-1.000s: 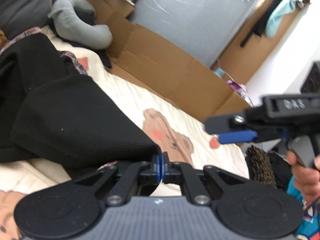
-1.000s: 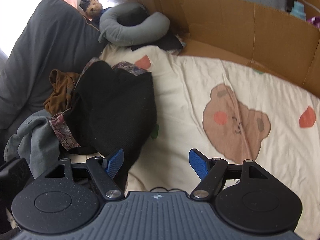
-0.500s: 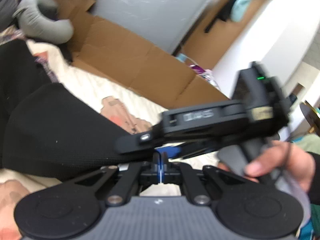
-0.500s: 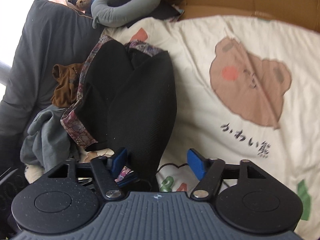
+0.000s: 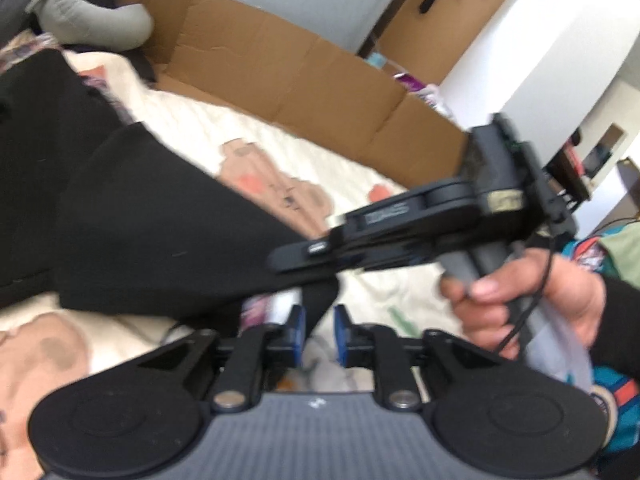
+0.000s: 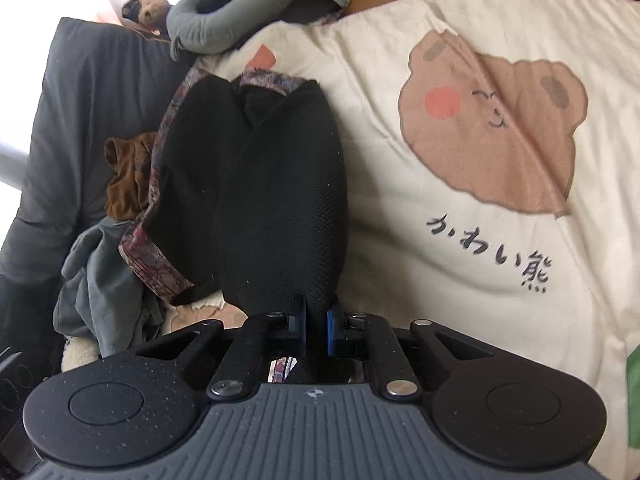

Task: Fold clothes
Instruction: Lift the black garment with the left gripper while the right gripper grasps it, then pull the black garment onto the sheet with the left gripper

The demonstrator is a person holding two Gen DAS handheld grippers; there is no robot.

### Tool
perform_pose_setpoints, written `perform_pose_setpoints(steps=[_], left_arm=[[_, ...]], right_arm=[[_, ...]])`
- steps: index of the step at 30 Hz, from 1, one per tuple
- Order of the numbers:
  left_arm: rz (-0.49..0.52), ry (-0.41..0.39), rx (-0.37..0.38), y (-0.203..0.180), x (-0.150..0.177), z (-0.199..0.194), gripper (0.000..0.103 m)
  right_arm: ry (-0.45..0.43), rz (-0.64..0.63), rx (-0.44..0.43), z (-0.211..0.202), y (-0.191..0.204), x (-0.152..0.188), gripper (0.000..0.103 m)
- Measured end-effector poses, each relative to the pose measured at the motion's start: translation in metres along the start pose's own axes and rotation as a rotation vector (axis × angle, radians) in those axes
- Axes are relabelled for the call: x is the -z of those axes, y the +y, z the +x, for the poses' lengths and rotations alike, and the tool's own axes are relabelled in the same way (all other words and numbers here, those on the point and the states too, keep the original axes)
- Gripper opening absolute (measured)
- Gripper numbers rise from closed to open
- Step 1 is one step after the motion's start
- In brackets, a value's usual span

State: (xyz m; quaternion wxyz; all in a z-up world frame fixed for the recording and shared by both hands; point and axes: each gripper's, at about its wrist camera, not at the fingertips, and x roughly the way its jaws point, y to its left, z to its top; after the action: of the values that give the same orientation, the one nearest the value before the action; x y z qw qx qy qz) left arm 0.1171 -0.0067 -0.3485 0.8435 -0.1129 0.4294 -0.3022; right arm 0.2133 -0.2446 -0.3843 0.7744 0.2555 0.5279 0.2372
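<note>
Since half a second ago the right gripper [image 6: 316, 322] has closed its blue pads onto the near corner of the black garment [image 6: 280, 200], while the left gripper [image 5: 320, 326] has parted to a narrow gap, a strip of the cloth hanging loose between its pads. In the right wrist view the garment's long axis runs from bottom centre up toward the upper left, across the cream bear-print bedspread [image 6: 460, 240]. Left of it lie a grey cloth [image 6: 100, 280] and a brown one [image 6: 128, 176], with a grey neck pillow [image 6: 232, 12] at the top.

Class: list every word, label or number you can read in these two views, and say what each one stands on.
"かわい熊": black script on the cream bedsheet, below the brown bear print.
Embossed lettering on the side of the right claw: too blurred to read.
Nothing else legible.
</note>
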Motion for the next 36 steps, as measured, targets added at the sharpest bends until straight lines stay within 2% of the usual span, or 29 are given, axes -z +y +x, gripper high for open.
perform_pose_setpoints(steps=[1, 3, 4, 10, 13, 15, 26, 36], left_arm=[[-0.012, 0.004, -0.026, 0.007, 0.001, -0.002, 0.038], [-0.037, 0.001, -0.098, 0.022, 0.001, -0.009, 0.058], [-0.049, -0.003, -0.135, 0.030, 0.000, -0.013, 0.062], [-0.143, -0.035, -0.318, 0.071, -0.006, -0.032, 0.068], [-0.178, -0.051, -0.384, 0.084, -0.005, -0.038, 0.070], [-0.197, -0.062, -0.417, 0.090, -0.005, -0.041, 0.074], [-0.241, -0.076, -0.481, 0.101, -0.016, -0.036, 0.078], [-0.270, -0.065, -0.470, 0.118, -0.024, -0.011, 0.081]], right_arm=[[-0.005, -0.003, 0.004, -0.002, -0.002, 0.000, 0.006], [-0.012, -0.007, 0.011, -0.005, -0.005, -0.001, 0.006], [-0.017, -0.007, 0.019, -0.008, -0.007, -0.001, 0.006], [-0.051, 0.004, 0.072, -0.029, -0.024, -0.003, 0.005], [-0.067, 0.012, 0.096, -0.040, -0.033, -0.004, 0.005], [-0.078, 0.024, 0.109, -0.050, -0.041, -0.004, 0.005], [-0.165, 0.127, 0.207, -0.112, -0.078, 0.023, 0.005], [-0.206, 0.208, 0.275, -0.154, -0.106, 0.047, 0.005]])
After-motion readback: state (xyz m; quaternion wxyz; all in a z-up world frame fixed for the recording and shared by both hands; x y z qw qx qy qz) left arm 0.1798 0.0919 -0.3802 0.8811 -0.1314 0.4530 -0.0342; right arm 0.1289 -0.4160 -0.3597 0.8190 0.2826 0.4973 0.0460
